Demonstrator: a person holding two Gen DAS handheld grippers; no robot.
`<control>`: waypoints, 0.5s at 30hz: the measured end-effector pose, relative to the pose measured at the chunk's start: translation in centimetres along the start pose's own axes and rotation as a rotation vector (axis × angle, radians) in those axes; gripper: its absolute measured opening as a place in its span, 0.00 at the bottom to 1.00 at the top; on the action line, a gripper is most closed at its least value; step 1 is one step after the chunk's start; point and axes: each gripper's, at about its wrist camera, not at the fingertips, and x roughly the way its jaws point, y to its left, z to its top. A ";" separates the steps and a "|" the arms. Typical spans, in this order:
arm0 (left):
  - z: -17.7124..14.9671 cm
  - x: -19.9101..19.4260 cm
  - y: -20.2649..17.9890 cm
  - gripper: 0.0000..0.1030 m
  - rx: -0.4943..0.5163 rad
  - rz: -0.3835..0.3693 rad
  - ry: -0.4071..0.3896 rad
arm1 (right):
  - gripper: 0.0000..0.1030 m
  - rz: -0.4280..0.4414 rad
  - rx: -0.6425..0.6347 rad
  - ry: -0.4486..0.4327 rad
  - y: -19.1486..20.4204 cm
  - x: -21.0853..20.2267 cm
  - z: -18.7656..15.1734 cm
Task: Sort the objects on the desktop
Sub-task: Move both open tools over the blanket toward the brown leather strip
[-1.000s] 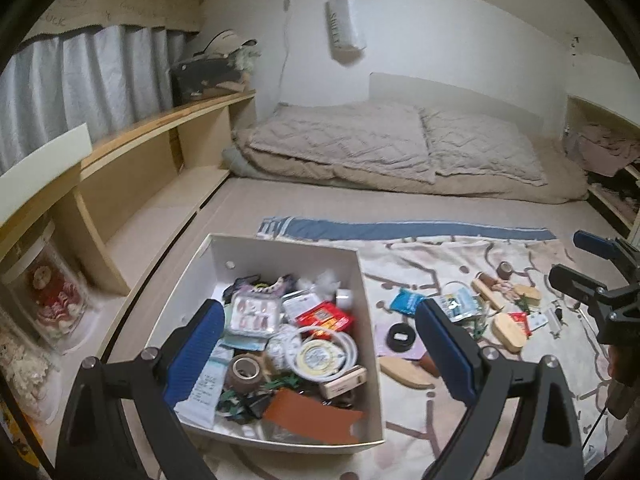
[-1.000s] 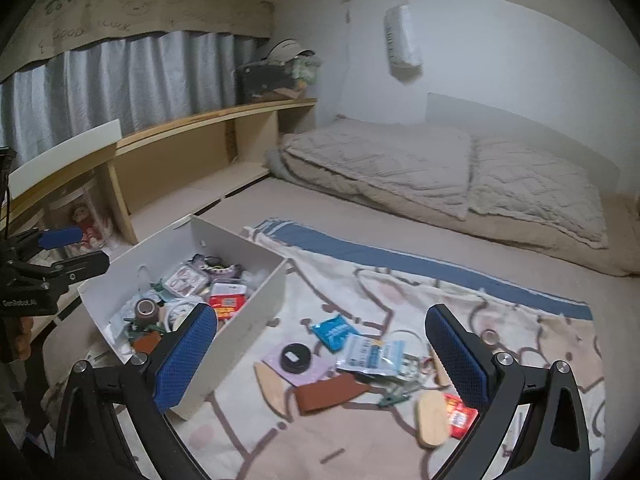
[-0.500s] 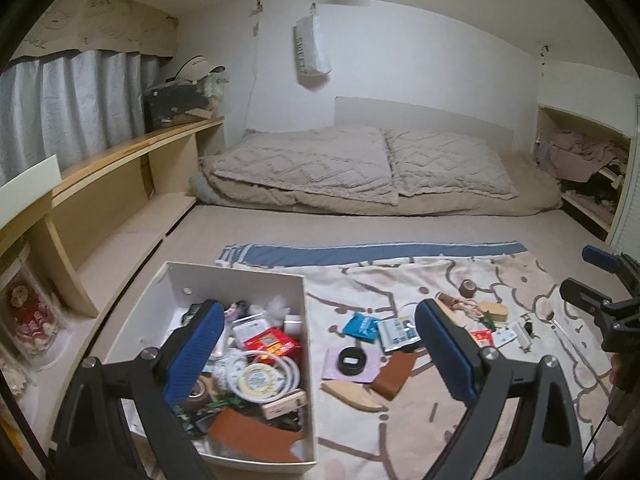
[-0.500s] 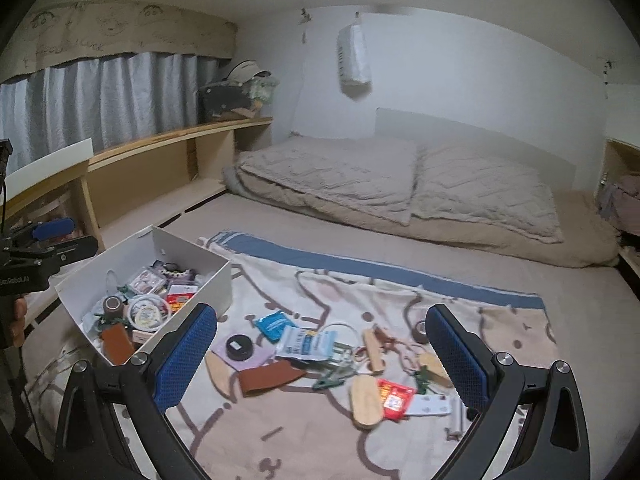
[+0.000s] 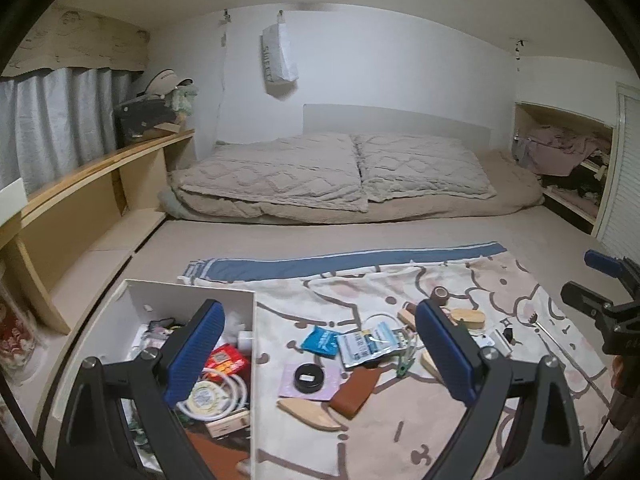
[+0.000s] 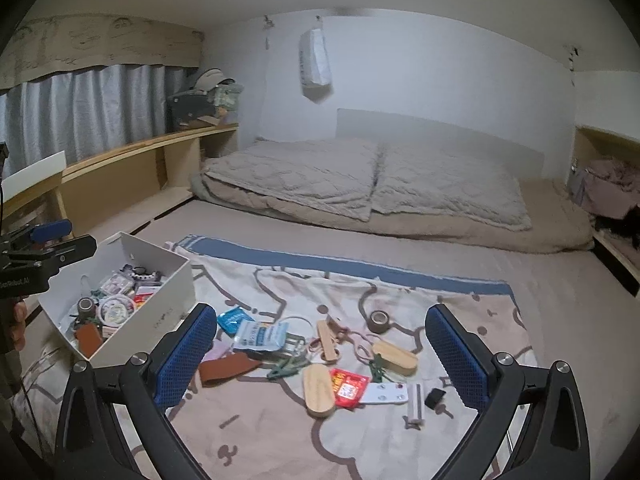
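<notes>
Left claw (image 5: pixel 316 354) spread wide, nothing between its blue pads, hanging above the seam where the white box (image 5: pixel 192 292) meets the patterned blanket (image 5: pixel 400 280). Right claw (image 6: pixel 320 354) equally wide apart and empty, raised over the scatter of small things on the blanket.

Beneath the right claw: two oval wooden pieces, the nearer one (image 6: pixel 318 390) with its long axis running almost straight away from the camera, the farther one (image 6: pixel 394 354) lying crosswise, slanting down to the right. Just beside the nearer oval, a red packet (image 6: pixel 349 387). Left of these, a brown leather piece (image 6: pixel 226 366) stretched left to right, and a white-and-blue pouch (image 6: pixel 260 335) angled toward the box. Farther back, a brown tape roll (image 6: pixel 379 321) standing on its flat side.

White box at the blanket's left edge, already crowded with oddments, its long axis pointing away toward the shelf (image 5: pixel 100 168). Beyond everything, bedding (image 5: pixel 340 176) against the far wall.
</notes>
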 end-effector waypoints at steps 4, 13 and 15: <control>0.1 1.2 -1.3 0.94 0.006 -0.017 0.010 | 1.00 -0.023 0.027 0.012 -1.5 0.4 -0.4; -0.8 4.0 -3.8 0.94 0.056 -0.053 0.060 | 1.00 -0.064 0.077 0.073 -3.9 2.6 -1.7; -1.2 4.8 -4.3 0.94 0.069 -0.060 0.075 | 1.00 -0.068 0.084 0.095 -4.1 3.4 -2.1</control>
